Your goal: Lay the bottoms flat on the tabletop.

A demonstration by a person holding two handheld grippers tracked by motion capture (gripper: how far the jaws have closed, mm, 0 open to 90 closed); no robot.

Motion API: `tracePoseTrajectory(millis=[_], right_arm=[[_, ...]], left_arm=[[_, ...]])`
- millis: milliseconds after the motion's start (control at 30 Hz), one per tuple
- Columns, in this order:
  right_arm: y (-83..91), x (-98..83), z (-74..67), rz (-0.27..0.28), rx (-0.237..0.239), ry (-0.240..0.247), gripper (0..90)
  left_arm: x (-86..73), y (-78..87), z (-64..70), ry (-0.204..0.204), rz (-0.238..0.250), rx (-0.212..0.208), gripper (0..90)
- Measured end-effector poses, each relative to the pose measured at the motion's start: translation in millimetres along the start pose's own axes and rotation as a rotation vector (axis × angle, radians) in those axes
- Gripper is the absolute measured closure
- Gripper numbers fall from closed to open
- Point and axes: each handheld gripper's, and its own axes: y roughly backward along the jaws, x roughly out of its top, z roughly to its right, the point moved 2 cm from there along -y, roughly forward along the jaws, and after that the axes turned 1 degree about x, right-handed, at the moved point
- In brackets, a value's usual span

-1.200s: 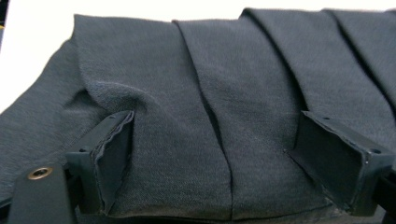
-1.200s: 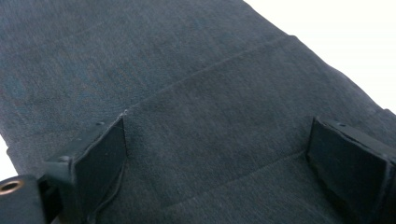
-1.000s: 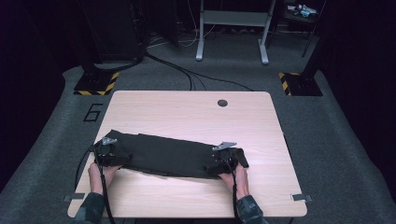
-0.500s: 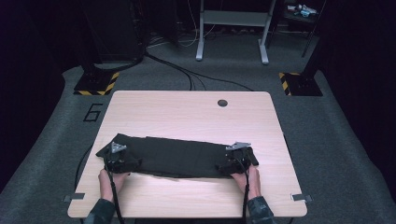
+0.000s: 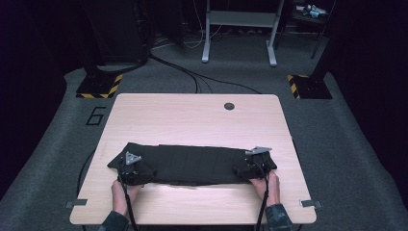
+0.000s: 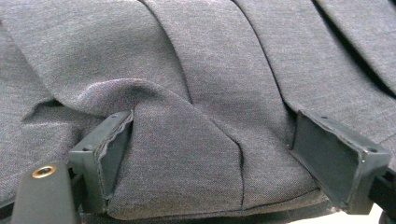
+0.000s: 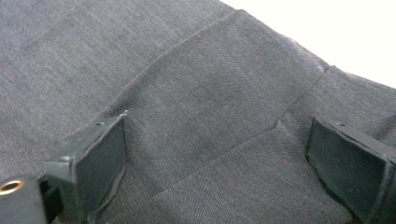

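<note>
The left gripper (image 5: 131,169) and the right gripper (image 5: 251,168) sat at opposite ends of a dark grey cloth (image 5: 192,163) spread lengthwise across the near half of the table (image 5: 192,115). Each gripper's jaws stood wide apart over the fabric, released. In both gripper views the cloth (image 6: 196,93) lay between and under the jaws, its folds bunched there.

Probably "6" on floor mat (image 5: 96,116)
</note>
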Motion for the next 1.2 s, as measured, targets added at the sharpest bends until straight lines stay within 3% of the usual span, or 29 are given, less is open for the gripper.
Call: tracePoseTrajectory(millis=[133,267,400,533,667,767,1000,1200], right_arm=[[2.6,-2.0,8.5,-0.001,-0.010,-0.015,4.8],[3.5,-3.4,11.7,0.009,-0.011,-0.010,4.8],[6.2,-2.4,14.5,0.031,0.029,-0.058,7.1],[25.4,-4.1,14.4,0.099,0.045,-0.076,9.9],[46.3,-11.1,7.3,0.149,0.023,-0.055,12.5],[57.7,-20.2,2.2,0.170,0.018,-0.069,14.2],[63.1,-38.7,-8.2,0.162,0.026,-0.066,20.6],[55.6,-54.4,-18.2,0.152,0.009,-0.084,35.2]], left_arm=[[-1.1,1.0,6.7,-0.019,-0.006,-0.022,14.9],[-1.3,2.5,5.0,-0.015,-0.003,-0.043,14.8],[0.3,15.0,0.2,-0.012,0.049,-0.052,14.7],[1.5,33.3,-9.3,0.003,0.084,-0.040,15.4],[-2.0,44.6,-18.9,0.011,0.083,-0.040,16.6],[-6.3,49.0,-23.2,0.015,0.080,-0.039,19.2],[-17.6,44.9,-26.2,0.017,0.082,-0.048,29.3],[-21.2,38.8,-21.3,0.003,0.071,-0.055,49.1]])
